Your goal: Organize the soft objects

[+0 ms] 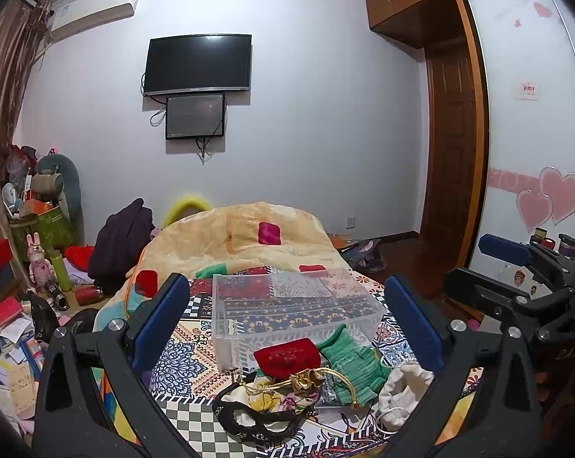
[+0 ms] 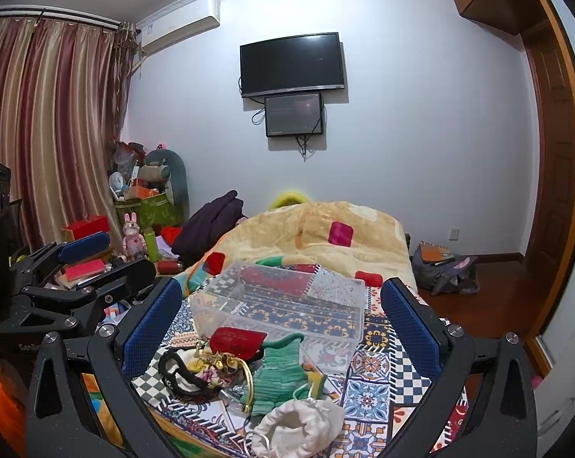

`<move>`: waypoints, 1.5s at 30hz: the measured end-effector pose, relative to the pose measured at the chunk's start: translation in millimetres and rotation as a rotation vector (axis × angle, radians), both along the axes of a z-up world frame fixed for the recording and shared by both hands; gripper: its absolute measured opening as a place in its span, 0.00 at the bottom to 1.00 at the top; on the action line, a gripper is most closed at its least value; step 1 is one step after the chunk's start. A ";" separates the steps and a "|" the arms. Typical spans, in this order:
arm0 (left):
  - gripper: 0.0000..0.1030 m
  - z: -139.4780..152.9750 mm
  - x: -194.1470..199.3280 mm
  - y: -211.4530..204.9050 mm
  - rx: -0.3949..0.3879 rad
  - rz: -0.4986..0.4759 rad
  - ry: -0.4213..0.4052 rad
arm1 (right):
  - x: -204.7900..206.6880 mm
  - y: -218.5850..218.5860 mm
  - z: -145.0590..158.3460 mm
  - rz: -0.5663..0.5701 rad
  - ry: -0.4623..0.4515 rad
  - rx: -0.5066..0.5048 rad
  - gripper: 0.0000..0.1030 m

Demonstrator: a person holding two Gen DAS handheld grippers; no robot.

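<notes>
Both grippers — left and right — hang wide open and empty above the soft pile, which lies just before the clear box — handy for loading.

One clear bin sitting on the bed, one red pouch, one green knit, one white pouch, one black mask, two screens hanging, big and small.
</notes>
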State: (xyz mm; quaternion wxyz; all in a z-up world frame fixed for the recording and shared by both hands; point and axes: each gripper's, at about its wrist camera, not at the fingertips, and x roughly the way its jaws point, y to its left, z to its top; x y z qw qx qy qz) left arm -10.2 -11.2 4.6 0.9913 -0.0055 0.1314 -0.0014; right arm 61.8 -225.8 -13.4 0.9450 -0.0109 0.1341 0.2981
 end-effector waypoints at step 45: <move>1.00 1.0 -3.6 -1.8 -0.005 -0.003 -0.002 | -2.4 -1.4 1.9 0.008 -0.001 0.010 1.00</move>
